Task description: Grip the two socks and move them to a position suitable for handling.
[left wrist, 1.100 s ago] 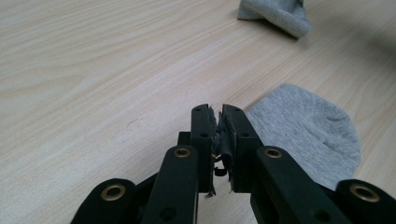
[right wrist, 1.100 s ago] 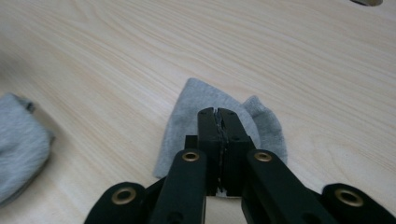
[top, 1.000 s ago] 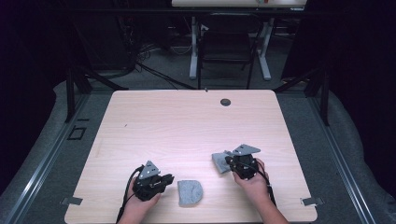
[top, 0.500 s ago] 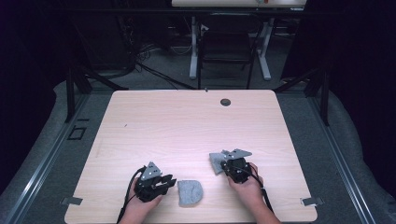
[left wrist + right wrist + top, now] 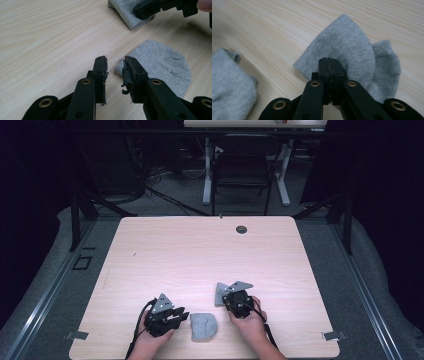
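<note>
Held sock: a folded grey sock (image 5: 347, 50) lies on the table, pinched at its near edge by the right gripper (image 5: 329, 65); in the high view it shows as a small grey patch (image 5: 220, 292) just ahead-left of that gripper's body.
Right gripper: jaws pressed together with the sock's fabric caught between the tips; the cloth fans out beyond them, and a ribbed second layer shows at the right side. In the high view the gripper (image 5: 231, 296) sits in the person's right hand (image 5: 248, 319), near the table's front edge.
Loose sock: a second grey sock (image 5: 203, 325), rounded at one end, lies flat on the wood between the two hands, close to the front edge; in the left gripper view it (image 5: 162, 65) spreads out just past the right-hand jaw.
Left gripper: its jaws (image 5: 115, 65) have just been opening and stand parted with bare table in the gap; the loose sock's corner lies right beside one fingertip (image 5: 130, 67), whether touching I cannot tell. In the high view this gripper (image 5: 181, 316) points at the loose sock from the left.
Socks to each other: near, not touching.
Table: light wood (image 5: 200, 250), with a small dark round fitting (image 5: 241, 229) by the far edge.
</note>
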A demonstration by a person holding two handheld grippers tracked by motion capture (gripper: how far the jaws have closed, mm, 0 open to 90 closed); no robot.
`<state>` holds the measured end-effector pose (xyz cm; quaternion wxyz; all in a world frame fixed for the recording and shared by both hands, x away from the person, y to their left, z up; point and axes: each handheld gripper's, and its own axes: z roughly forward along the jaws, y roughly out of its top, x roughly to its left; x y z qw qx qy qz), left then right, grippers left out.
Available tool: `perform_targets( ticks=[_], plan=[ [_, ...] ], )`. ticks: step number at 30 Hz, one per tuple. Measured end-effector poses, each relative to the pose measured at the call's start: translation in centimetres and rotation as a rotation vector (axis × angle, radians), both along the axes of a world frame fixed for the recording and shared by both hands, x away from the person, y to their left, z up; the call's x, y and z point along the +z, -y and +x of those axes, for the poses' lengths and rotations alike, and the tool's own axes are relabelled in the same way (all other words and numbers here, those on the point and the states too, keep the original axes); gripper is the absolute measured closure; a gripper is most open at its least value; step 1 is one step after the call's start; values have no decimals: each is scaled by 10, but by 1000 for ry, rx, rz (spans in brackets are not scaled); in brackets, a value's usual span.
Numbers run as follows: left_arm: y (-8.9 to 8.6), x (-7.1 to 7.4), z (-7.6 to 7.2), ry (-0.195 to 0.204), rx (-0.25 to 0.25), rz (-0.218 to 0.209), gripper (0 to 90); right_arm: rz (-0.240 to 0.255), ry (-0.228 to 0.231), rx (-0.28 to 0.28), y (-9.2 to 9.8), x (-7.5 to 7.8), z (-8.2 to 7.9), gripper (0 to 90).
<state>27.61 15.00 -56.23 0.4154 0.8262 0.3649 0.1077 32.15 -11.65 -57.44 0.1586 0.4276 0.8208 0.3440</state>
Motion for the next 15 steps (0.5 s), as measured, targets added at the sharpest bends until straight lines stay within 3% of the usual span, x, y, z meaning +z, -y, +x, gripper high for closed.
perform_targets(
  ticks=[15],
  plan=[
    [3,-1,-2,-1,0,1,715,17,2,44,-28,-2,-2,900]
  ],
)
